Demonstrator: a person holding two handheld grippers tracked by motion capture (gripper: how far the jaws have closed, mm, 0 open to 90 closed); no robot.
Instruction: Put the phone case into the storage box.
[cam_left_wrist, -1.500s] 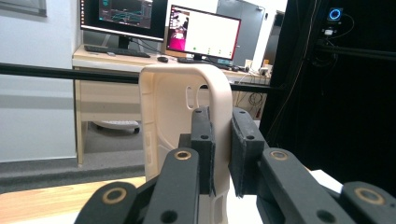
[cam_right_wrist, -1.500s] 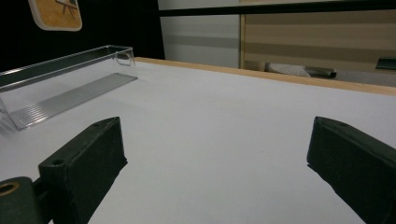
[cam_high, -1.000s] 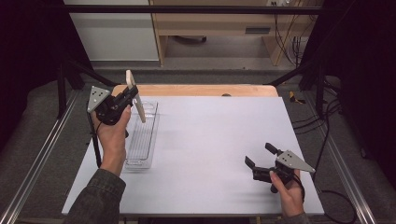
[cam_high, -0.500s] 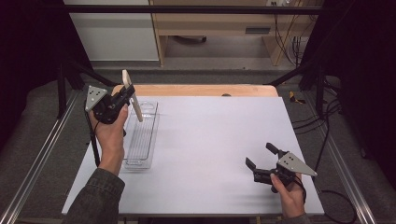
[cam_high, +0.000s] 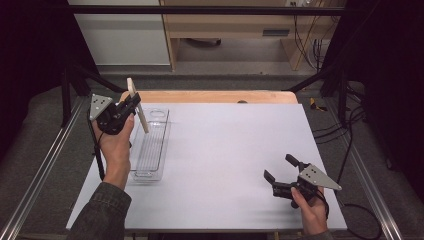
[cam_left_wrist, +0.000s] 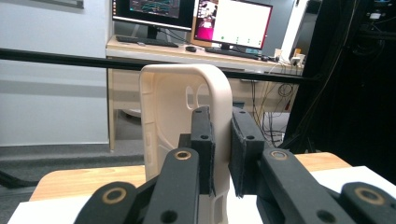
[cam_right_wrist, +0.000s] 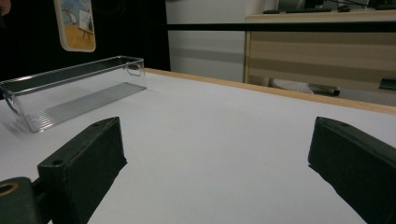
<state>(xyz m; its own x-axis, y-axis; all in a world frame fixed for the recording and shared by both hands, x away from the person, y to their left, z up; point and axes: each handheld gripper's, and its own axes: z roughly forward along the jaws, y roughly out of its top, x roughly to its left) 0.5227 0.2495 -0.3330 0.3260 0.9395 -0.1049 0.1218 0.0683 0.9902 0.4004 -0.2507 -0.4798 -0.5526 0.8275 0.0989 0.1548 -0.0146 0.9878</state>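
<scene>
High view: left gripper (cam_high: 131, 104) clamps cream plastic panel (cam_high: 138, 106) mid-edge above bin (cam_high: 150, 145); looks stiff, light, maybe slippery. Right gripper (cam_high: 282, 172) released.

my left gripper (cam_left_wrist: 220, 154) clamps the edge of a cream plastic panel (cam_left_wrist: 180, 116), held upright in front of me. beyond it a black bar (cam_left_wrist: 70, 58), a wooden desk (cam_left_wrist: 154, 49) and monitors (cam_left_wrist: 196, 18), perhaps two.

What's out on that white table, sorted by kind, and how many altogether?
Cream plastic piece, held in the left gripper above the bin: 1
Clear plastic bin: 1
Handheld grippers, counting the right gripper: 2
Total: 4
</scene>
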